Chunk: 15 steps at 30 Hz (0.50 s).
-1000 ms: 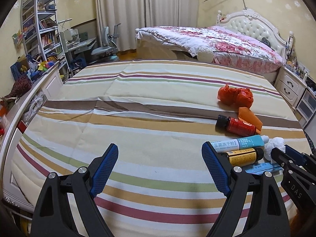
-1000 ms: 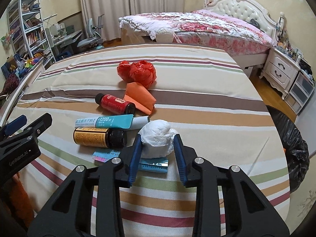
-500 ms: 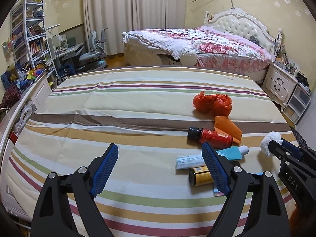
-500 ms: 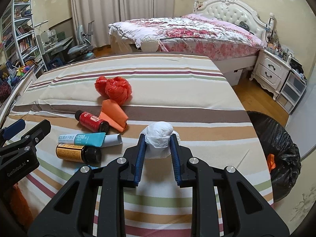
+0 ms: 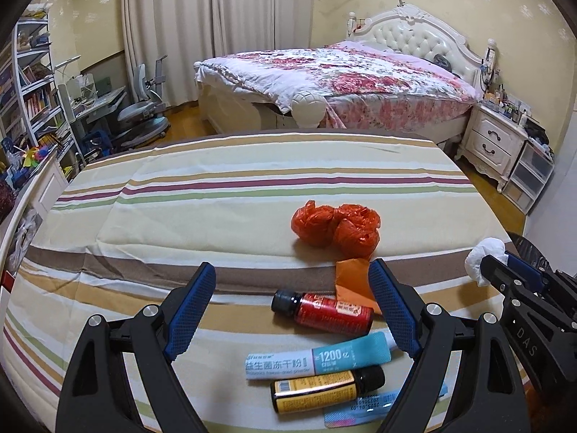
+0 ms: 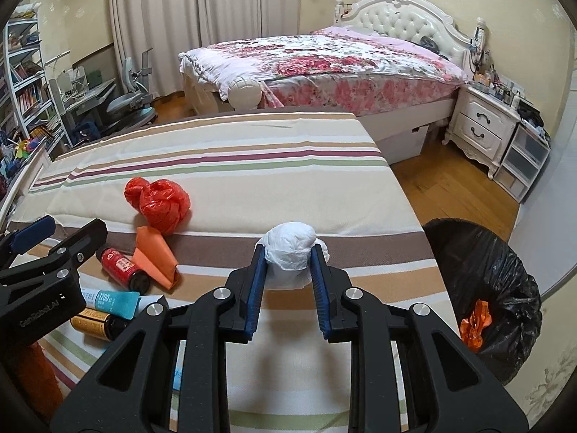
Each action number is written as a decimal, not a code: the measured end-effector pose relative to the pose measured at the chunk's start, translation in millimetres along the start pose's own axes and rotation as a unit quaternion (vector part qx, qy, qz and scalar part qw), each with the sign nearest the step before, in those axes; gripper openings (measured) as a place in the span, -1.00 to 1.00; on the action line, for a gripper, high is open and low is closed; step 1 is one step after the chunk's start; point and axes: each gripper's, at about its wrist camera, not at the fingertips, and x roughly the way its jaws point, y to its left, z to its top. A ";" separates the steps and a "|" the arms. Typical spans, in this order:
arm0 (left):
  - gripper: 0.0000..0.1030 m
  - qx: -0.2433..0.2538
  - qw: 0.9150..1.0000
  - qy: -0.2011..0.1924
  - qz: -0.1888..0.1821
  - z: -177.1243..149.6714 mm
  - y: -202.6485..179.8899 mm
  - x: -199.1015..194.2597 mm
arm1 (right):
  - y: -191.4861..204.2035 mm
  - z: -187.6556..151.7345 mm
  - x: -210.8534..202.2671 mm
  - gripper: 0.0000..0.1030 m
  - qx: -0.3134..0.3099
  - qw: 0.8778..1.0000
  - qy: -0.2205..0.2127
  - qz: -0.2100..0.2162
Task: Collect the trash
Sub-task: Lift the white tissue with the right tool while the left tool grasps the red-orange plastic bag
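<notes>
The right gripper (image 6: 287, 258) was clamped on a crumpled white wad (image 6: 290, 249), its blue pads pressing both sides of the ball, which was lifted clear of the striped bedspread (image 6: 223, 166) and cast a shadow on the cloth below. To its right, beside the mattress edge, stood a bin lined with a black bag (image 6: 483, 288), with a scrap of orange wrapper (image 6: 476, 324) lying inside it.

The left gripper (image 5: 292, 310) hung with its jaws spread wide and nothing between the pads, above the remaining litter on the bedspread. Under it lay a red bottle (image 5: 324, 312) with a black cap, on its side, and just nearer the camera a white and teal tube (image 5: 317, 359) and a yellow-labelled dark bottle (image 5: 324, 389), close together and roughly parallel. A blue sachet (image 5: 360, 411) lay partly beneath the yellow-labelled bottle. An orange folded paper (image 5: 351, 278) touched the red bottle's far side, and beyond it sat a knotted red plastic bag (image 5: 335, 229).

Farther back stood a bed with a floral quilt (image 5: 324, 72) and a white nightstand (image 5: 494, 140).
</notes>
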 end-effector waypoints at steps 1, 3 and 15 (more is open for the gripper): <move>0.63 0.002 1.000 0.000 0.000 2.3 -1.9 1.8 | -1.6 2.6 1.6 -0.52 0.001 1.000 -0.001 0.000; 0.63 0.006 1.000 0.001 0.000 6.9 -5.1 5.9 | -4.6 7.7 5.5 -0.52 0.002 1.000 -0.002 0.000; 0.63 0.026 0.999 0.024 -0.003 19.8 -24.3 35.9 | -16.2 30.4 30.0 -0.52 0.003 1.000 -0.001 0.008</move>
